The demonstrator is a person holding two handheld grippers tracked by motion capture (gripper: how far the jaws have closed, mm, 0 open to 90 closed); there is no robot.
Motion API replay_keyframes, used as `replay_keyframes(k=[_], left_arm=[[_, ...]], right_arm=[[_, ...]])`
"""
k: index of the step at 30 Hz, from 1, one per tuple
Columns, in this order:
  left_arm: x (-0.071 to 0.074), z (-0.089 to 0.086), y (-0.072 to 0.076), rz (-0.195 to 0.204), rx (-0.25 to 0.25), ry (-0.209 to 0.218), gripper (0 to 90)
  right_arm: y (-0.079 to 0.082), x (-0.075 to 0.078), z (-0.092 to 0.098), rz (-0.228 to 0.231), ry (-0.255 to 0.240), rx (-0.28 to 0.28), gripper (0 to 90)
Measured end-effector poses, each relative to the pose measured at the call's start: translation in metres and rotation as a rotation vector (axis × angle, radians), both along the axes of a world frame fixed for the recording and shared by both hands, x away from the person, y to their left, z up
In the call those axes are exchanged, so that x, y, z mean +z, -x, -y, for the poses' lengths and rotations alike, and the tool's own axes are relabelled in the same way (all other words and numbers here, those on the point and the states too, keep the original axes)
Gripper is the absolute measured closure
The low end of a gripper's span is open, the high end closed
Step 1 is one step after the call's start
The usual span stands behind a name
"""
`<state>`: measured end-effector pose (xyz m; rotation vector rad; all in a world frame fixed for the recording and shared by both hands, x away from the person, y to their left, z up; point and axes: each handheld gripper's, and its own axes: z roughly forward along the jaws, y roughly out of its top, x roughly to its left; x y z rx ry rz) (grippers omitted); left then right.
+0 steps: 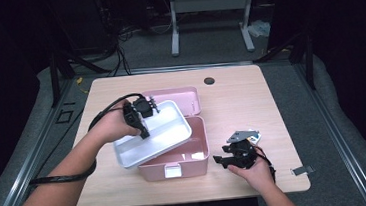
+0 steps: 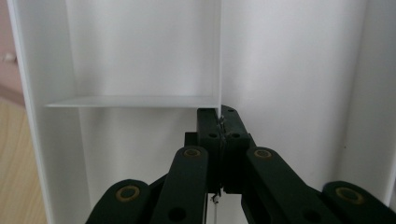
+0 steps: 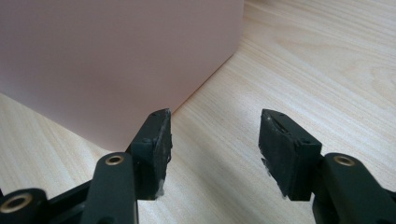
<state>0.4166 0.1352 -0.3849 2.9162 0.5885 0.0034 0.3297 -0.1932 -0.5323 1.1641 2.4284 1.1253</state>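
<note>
Your left gripper [image 1: 144, 117] pinches the white divided tray [image 1: 171, 131] by its thin partition (stiff, light, slippery plastic), tilted over the pink box [image 1: 201, 154]. Grip low on the partition. Your right gripper [image 3: 215, 154] rests open near the table's [image 1: 250, 92] front right corner.

I'm looking into what reads as a lab or recording studio, not a home. One light wooden table [image 1: 251, 107] stands alone on grey carpet [image 1: 339, 134], dark all around. Cables [image 1: 120, 43] trail across the floor at the far left, a white metal stand frame [image 1: 211, 17] sits beyond the far edge, and metal floor rails [image 1: 34, 151] flank both sides.
</note>
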Motion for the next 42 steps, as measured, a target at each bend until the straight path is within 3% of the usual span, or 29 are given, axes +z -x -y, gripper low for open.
replay_keyframes(k=[4, 10, 12, 13, 20, 28, 29, 34, 36, 42], left_arm=[[-0.001, -0.024, -0.002, 0.001, 0.055, 0.018, 89.2], [0.003, -0.086, -0.005, 0.011, 0.197, 0.045, 89.2], [0.004, -0.094, -0.004, 0.013, 0.219, 0.052, 89.2], [0.004, -0.111, -0.003, 0.014, 0.256, 0.065, 89.2], [-0.009, -0.146, 0.003, 0.023, 0.341, 0.056, 89.2], [-0.032, -0.173, 0.005, -0.008, 0.409, 0.081, 89.2], [-0.032, -0.173, 0.005, -0.008, 0.409, 0.081, 89.2], [-0.065, -0.175, 0.006, -0.034, 0.433, 0.039, 89.1], [-0.072, -0.175, 0.005, -0.040, 0.437, 0.032, 89.2], [-0.101, -0.171, 0.004, -0.078, 0.446, 0.037, 89.1]], right_arm=[[0.000, 0.000, 0.000, -0.002, -0.006, 0.005, 43.8], [0.000, 0.000, -0.001, -0.001, 0.002, -0.001, 43.8], [0.000, 0.000, -0.001, -0.001, 0.001, 0.000, 43.8], [0.000, 0.000, 0.000, -0.003, -0.007, 0.003, 43.8], [0.000, 0.000, -0.001, -0.006, -0.002, 0.003, 43.8], [0.000, 0.000, -0.002, -0.001, 0.002, -0.001, 43.8], [0.000, 0.000, -0.002, -0.001, 0.002, -0.001, 43.8], [0.000, 0.000, -0.003, -0.003, 0.002, -0.001, 43.8], [0.000, 0.000, -0.003, -0.003, 0.004, 0.001, 43.8], [0.000, 0.000, -0.003, -0.001, 0.004, 0.001, 43.8]])
